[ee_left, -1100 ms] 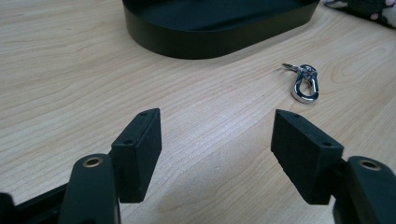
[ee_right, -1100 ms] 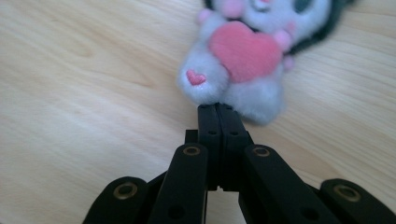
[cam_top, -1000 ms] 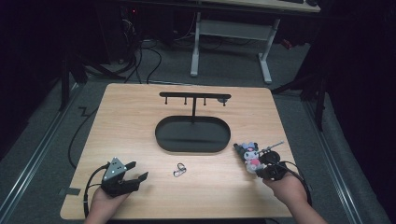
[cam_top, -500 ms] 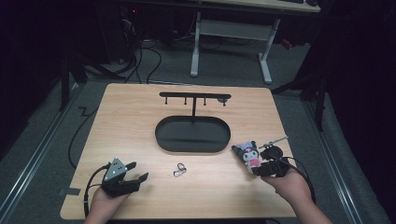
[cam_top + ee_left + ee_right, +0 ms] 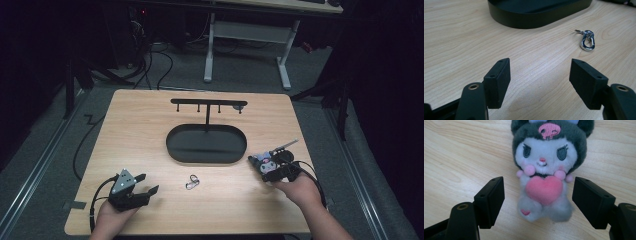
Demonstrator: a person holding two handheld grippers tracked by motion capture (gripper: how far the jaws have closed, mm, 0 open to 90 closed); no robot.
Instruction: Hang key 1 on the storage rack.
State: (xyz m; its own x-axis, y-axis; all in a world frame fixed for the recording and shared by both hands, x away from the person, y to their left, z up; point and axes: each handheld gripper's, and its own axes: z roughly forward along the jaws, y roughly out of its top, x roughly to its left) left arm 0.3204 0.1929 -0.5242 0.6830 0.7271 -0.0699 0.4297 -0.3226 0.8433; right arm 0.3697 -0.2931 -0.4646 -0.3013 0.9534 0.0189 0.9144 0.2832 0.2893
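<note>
One plush (image 5: 548, 172) lay flat on the table (image 5: 150, 130) between the right gripper (image 5: 538, 199)'s jaws, which had just been opening and stood clear of it. Looked like a release, so next I'd back off. The left gripper (image 5: 540, 82) sat spread and empty, a clip (image 5: 587, 41) ahead to its right. The high view added the rack (image 5: 207, 105) and tray (image 5: 172, 145) beyond.

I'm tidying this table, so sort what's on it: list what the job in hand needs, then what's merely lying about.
In the job:
- plush, lying on the table between the right gripper's open jaws, which have just been opening
- right gripper

Lying about:
- clip, untouched
- hook stand with its tray
- left gripper, open, holding nothing
</note>
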